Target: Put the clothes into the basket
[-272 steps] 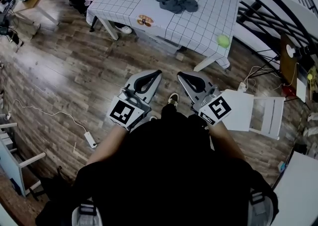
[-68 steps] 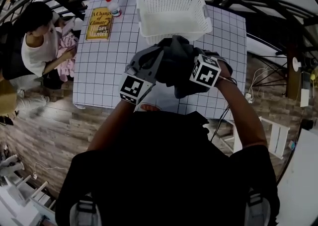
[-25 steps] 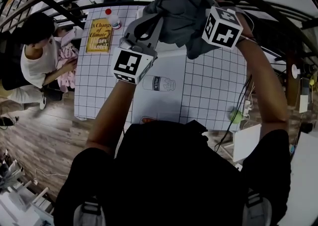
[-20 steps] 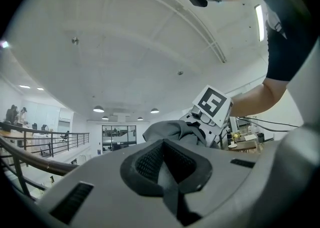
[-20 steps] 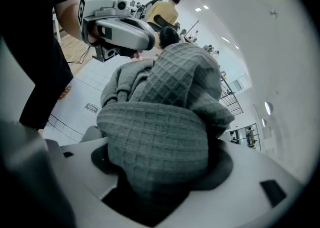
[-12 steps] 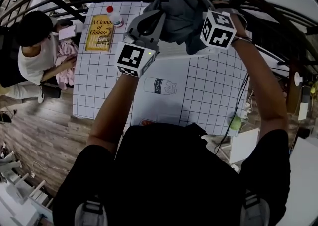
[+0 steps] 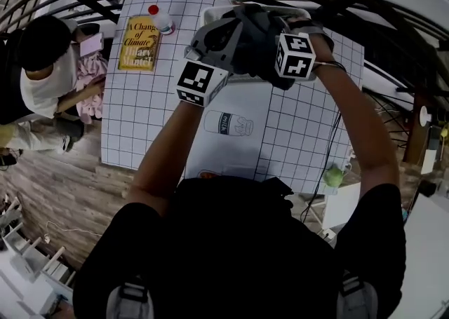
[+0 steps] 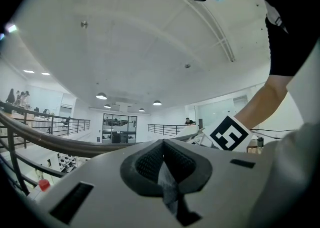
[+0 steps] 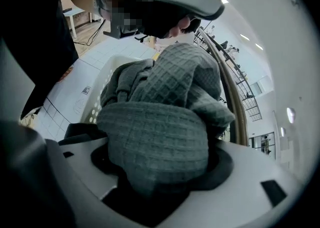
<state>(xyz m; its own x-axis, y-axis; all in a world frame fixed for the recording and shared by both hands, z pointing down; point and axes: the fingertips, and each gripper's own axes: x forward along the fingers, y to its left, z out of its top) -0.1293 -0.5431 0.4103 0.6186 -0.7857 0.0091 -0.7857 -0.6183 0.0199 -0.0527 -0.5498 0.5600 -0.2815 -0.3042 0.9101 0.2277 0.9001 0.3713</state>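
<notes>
A bundle of grey waffle-knit clothes (image 7: 247, 36) hangs between both grippers, just over the white basket (image 7: 209, 12) at the far side of the checked table (image 7: 140, 107). My left gripper (image 7: 223, 31) is shut on a thin fold of the cloth (image 8: 169, 192); its jaws (image 8: 163, 146) meet tight around it. My right gripper (image 7: 277, 38) is shut on a thick wad of the same clothes (image 9: 160, 132), which fills the gap between its jaws. In the right gripper view the basket's perforated wall (image 9: 97, 102) shows below the cloth.
A yellow book (image 7: 137, 34) and a small red-capped bottle (image 7: 163, 20) lie at the table's far left. A person (image 7: 42, 65) sits at the left side. A green ball (image 7: 333, 176) rests near the right front corner. Dark railings run behind the table.
Both grippers have come down with the grey clothes, from held high above the table to low over the basket. Both grips hold.
</notes>
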